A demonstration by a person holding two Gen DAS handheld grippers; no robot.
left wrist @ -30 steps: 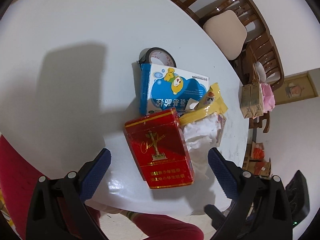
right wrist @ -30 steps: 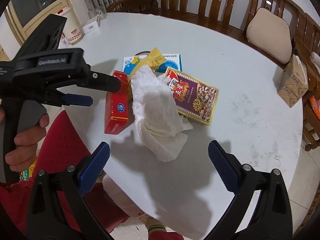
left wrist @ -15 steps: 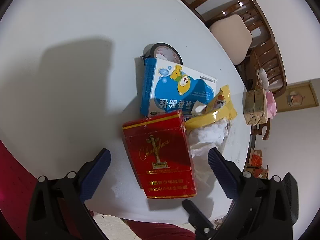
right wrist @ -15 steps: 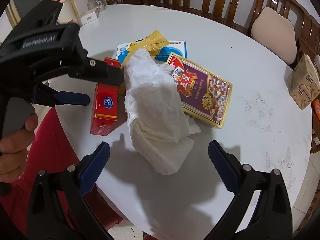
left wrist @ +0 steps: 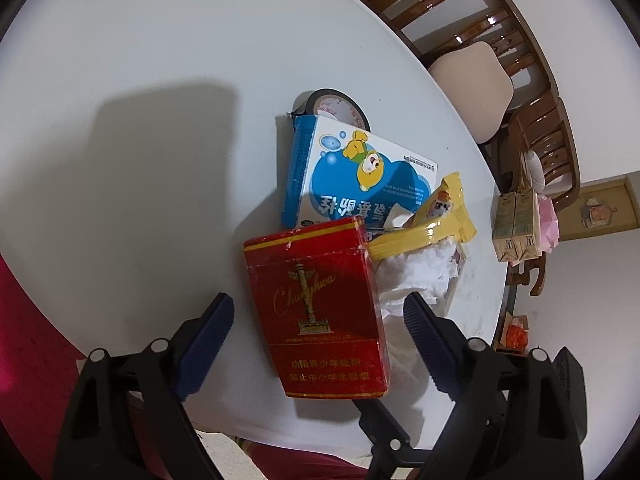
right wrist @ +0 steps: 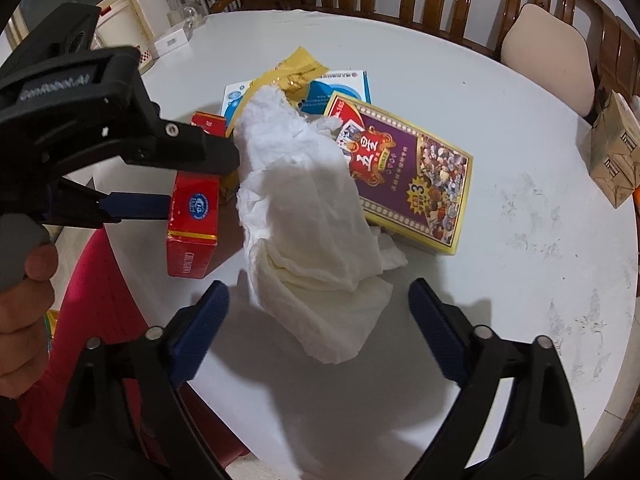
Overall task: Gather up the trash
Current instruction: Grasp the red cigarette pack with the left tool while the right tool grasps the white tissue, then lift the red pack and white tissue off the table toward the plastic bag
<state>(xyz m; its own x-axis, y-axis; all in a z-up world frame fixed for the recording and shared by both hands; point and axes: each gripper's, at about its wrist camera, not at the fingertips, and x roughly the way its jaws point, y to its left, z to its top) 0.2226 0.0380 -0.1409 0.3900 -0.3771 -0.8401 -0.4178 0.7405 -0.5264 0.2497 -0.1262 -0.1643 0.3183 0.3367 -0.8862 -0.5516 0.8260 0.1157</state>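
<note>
A red cigarette box lies near the front edge of the white round table. My left gripper straddles it with its jaws closing, and a small gap shows at each pad. In the right wrist view the red box sits between the left gripper's fingers. A crumpled white tissue lies beside the box. My right gripper hangs over the tissue's near end with its jaws closing and its pads apart from the paper.
A blue-and-white bear box, a yellow wrapper and a tape roll lie behind the red box. A purple-and-gold box sits under the tissue's right side. Wooden chairs with a cushion and brown cartons stand beyond the table.
Both grippers' jaws have narrowed. The right gripper has sunk closer to the tissue, which now looms larger. The left gripper has rolled slightly over the red box.
</note>
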